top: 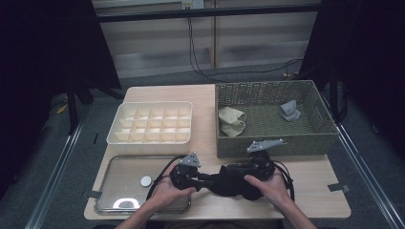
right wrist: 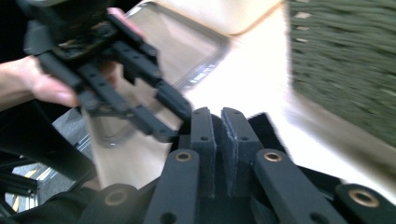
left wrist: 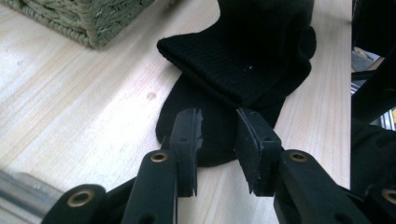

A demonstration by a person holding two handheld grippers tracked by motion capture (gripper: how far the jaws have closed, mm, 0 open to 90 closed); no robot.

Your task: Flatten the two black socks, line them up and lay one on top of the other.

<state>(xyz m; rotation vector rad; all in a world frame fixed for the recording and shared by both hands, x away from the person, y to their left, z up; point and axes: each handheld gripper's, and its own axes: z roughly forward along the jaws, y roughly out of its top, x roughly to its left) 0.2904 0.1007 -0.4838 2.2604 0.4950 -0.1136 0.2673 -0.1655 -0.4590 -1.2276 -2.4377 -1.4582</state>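
Both hands come in at six o'clock, each around a gripper, meeting over a black sock (top: 228,180) that lies on the table (top: 310,188) near its front edge, just in front of the basket (top: 273,141). From the left gripper (left wrist: 218,135) view, its jaws stand apart with the sock's toe end lying between and just beyond the tips; the folded cuff sits at twelve o'clock from them. From the right gripper (right wrist: 218,122) view, the jaws are pressed nearly together on a fold of the sock, with the left gripper at ten o'clock. A lid (top: 119,188) lies at nine o'clock from the sock, a divided tray (top: 151,123) at eleven. Two cloths rest inside the basket.
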